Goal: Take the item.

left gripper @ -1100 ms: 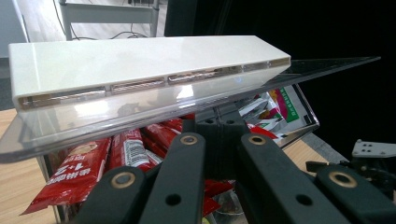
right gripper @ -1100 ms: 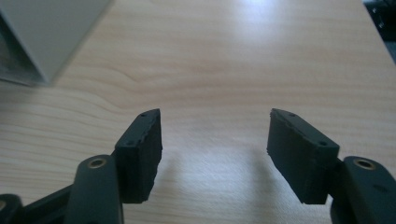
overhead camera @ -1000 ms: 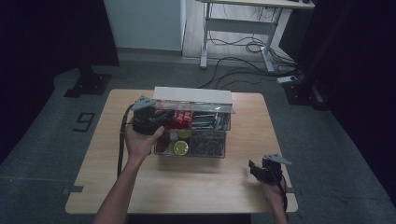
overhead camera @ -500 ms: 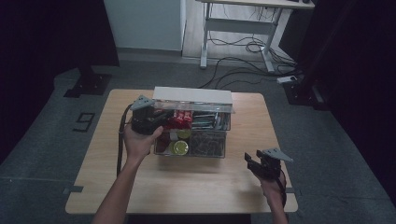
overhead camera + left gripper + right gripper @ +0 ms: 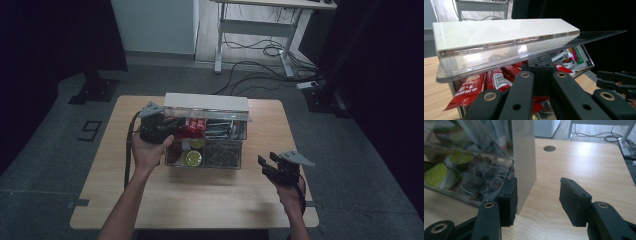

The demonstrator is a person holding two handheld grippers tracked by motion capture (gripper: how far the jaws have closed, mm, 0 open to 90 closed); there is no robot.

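Clear organizer box (image 5: 222,152) at bench (image 5: 115,200) centre, white-edged lid (image 5: 206,102) raised, left hand-held gripper (image 5: 161,129) at box's left end, jaws closed together, right hand-held gripper (image 5: 270,167) right of box, half-wide, just been closing, empty.

Clear compartment box (image 5: 210,145) occupies table (image 5: 200,200) centre; its raised white-edged lid (image 5: 206,102) blocks far side, overhangs contents. Near strip, right side of table bare, passable. Left gripper (image 5: 159,131) crowds box's left end.
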